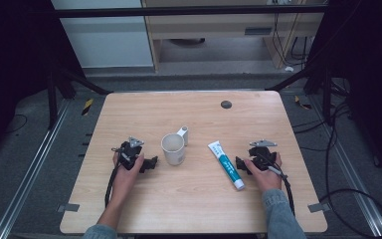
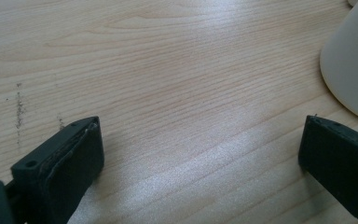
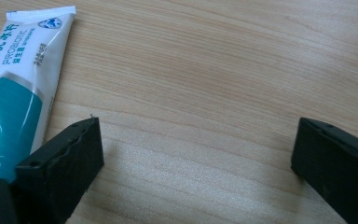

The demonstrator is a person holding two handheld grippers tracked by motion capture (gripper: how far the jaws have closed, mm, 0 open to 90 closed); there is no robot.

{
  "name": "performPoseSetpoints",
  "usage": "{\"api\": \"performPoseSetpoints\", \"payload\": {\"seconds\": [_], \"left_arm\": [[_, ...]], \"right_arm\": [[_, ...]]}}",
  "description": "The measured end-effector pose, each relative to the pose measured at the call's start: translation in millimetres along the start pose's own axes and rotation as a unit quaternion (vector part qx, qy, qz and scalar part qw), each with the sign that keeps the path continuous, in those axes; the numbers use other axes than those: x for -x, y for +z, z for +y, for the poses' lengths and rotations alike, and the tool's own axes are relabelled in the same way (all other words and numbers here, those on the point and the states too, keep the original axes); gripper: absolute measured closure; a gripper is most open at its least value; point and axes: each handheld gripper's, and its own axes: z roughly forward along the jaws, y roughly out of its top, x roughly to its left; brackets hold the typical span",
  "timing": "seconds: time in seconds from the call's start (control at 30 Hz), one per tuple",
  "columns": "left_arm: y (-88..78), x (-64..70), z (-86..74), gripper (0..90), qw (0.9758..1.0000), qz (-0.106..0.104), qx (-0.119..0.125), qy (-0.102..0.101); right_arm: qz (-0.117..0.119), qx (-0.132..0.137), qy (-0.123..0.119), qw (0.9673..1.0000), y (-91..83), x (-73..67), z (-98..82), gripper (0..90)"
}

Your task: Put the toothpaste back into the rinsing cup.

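Nearest the high view's camera, two sleeved forearms enter from six o'clock; each hand rests a gripper on the wooden table (image 1: 189,209); the left gripper (image 1: 150,163) sits at nine o'clock of the white mug (image 1: 173,148), jaws spread wide with bare wood between them, holding nothing; the right gripper (image 1: 239,165) sits at three o'clock of the toothpaste tube (image 1: 226,165), jaws equally wide and empty, one jaw just beside the tube's edge; the tube lies flat, cap toward five o'clock, near the mug but apart from it; the mug stands upright, handle toward one o'clock; by my judgement nothing is grasped yet, so picking up and placing all remain.
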Motion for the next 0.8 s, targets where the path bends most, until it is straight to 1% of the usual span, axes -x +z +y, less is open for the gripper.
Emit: {"api": "performPoseSetpoints", "payload": {"seconds": [0.07,0.17,0.2,0.27,0.33,0.37,0.4,0.43,0.47,0.5,0.53,0.6,0.63,0.67,0.7,0.73,0.77,0.8], "left_arm": [[0.0,0.0,0.0,0.0,1.0,0.0,0.0,0.0],[0.0,0.0,0.0,0.0,1.0,0.0,0.0,0.0],[0.0,0.0,0.0,0.0,1.0,0.0,0.0,0.0],[0.0,0.0,0.0,0.0,1.0,0.0,0.0,0.0],[0.0,0.0,0.0,0.0,1.0,0.0,0.0,0.0],[0.0,0.0,0.0,0.0,1.0,0.0,0.0,0.0],[0.0,0.0,0.0,0.0,1.0,0.0,0.0,0.0],[0.0,0.0,0.0,0.0,1.0,0.0,0.0,0.0],[0.0,0.0,0.0,0.0,1.0,0.0,0.0,0.0],[0.0,0.0,0.0,0.0,1.0,0.0,0.0,0.0],[0.3,0.0,0.3,0.0,1.0,0.0,0.0,-0.001],[0.9,0.3,0.7,0.0,1.0,0.001,0.001,-0.003],[1.3,0.4,1.3,0.0,1.0,0.001,0.0,-0.003],[2.0,0.2,2.3,0.0,1.0,0.001,-0.002,-0.001],[2.0,0.2,2.3,0.0,1.0,0.001,-0.002,-0.001],[2.4,0.2,2.4,0.0,1.0,0.001,0.0,-0.001],[2.4,0.2,2.4,0.0,1.0,0.001,0.0,-0.001],[2.4,0.2,2.4,0.0,1.0,0.001,0.0,-0.001]], "right_arm": [[0.003,-0.005,-0.007,1.0,-2.8,0.9,1.7,11.2],[0.007,-0.012,-0.011,0.9998,-6.9,-0.1,3.4,11.6],[0.008,-0.015,-0.021,0.9996,-13.9,-2.3,4.9,13.6],[0.01,-0.016,-0.028,0.9994,-20.3,-3.8,6.6,14.9],[0.018,-0.02,-0.034,0.999,-28.3,-6.1,9.3,17.7],[0.018,-0.02,-0.034,0.999,-28.3,-6.1,9.3,17.7],[0.031,-0.024,-0.036,0.9985,-36.4,-8.9,12.6,19.7],[0.031,-0.024,-0.036,0.9985,-36.4,-8.9,12.6,19.7],[0.036,-0.029,-0.047,0.9978,-42.8,-12.3,16.1,21.1],[0.036,-0.029,-0.047,0.9978,-42.8,-12.3,16.1,21.1],[0.044,-0.034,-0.053,0.9971,-48.7,-16.3,20.7,23.7],[0.045,-0.036,-0.052,0.997,-49.9,-17.5,21.9,24.7],[0.05,-0.04,-0.056,0.9964,-52.3,-20.4,24.9,26.3],[0.056,-0.049,-0.065,0.9951,-54.6,-26.5,29.0,28.4],[0.056,-0.049,-0.065,0.9951,-54.6,-26.5,29.0,28.4],[0.059,-0.053,-0.07,0.9944,-54.9,-28.6,30.3,28.9],[0.069,-0.063,-0.076,0.9927,-54.4,-34.3,32.9,31.1],[0.073,-0.068,-0.078,0.992,-53.7,-35.9,33.6,31.3]]}}
